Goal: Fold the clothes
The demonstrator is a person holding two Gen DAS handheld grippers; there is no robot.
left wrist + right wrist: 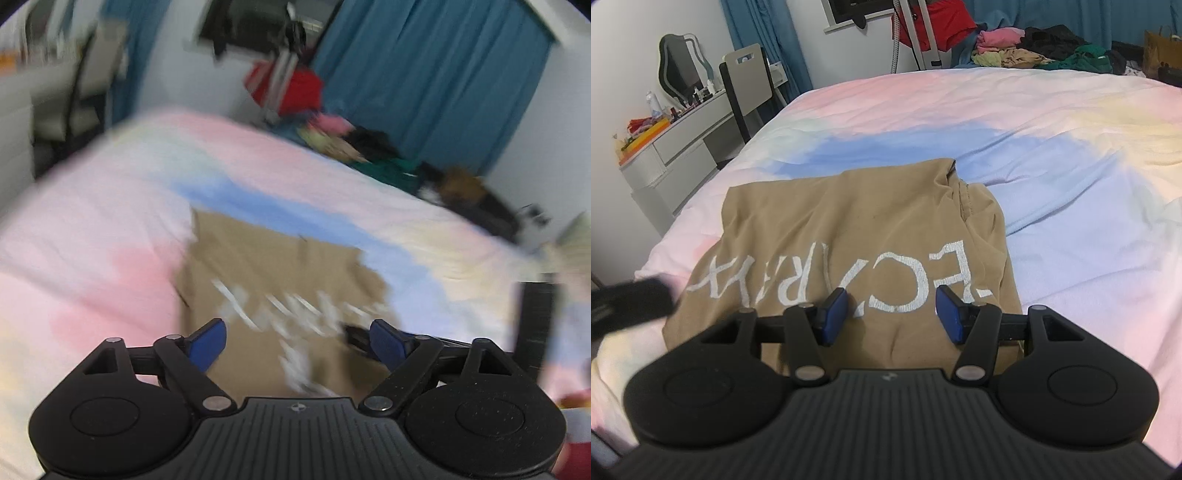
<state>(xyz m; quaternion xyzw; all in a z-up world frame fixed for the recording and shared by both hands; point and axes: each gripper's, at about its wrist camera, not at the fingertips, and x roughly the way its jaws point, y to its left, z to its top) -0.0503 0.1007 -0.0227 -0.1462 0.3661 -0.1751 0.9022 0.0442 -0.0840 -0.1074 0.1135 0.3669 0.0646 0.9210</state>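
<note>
A tan T-shirt with white lettering lies partly folded on the pastel bedsheet, its right side doubled over into a ridge. My right gripper hovers over the shirt's near edge, open, with only the flat cloth showing between its blue pads. The left wrist view is motion-blurred. In it, the left gripper stands wide open above the same shirt, nothing in its jaws. That gripper also appears as a dark blur at the shirt's left edge.
A heap of mixed clothes lies at the bed's far side, with a red garment on a stand behind it. A grey dresser and chair stand left of the bed. Blue curtains hang behind.
</note>
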